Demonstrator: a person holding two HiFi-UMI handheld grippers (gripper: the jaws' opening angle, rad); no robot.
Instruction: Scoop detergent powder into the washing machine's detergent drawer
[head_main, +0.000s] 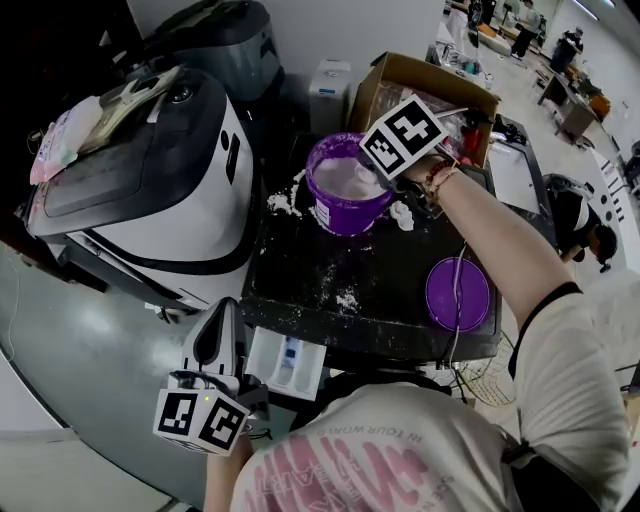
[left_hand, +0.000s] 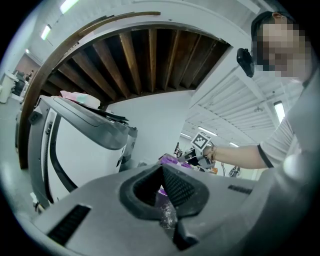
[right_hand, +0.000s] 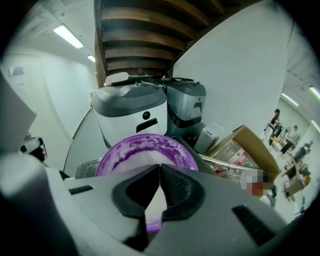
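Note:
A purple bucket (head_main: 345, 195) of white detergent powder stands on a black top (head_main: 300, 290) dusted with spilled powder. My right gripper (head_main: 378, 178) reaches into the bucket's mouth from the right, its marker cube above the rim. In the right gripper view its jaws are shut just over the bucket (right_hand: 145, 152) and the powder. The white detergent drawer (head_main: 287, 362) sticks out at the black top's near edge. My left gripper (head_main: 225, 312) hangs just left of the drawer, jaws shut with nothing seen in them. The left gripper view shows the bucket (left_hand: 172, 161) far ahead.
The bucket's purple lid (head_main: 458, 293) lies on the black top at the right. A white-and-black machine (head_main: 150, 190) stands to the left, a grey one (head_main: 225, 40) behind it. An open cardboard box (head_main: 425, 85) sits behind the bucket. A small white lump (head_main: 402, 215) lies beside the bucket.

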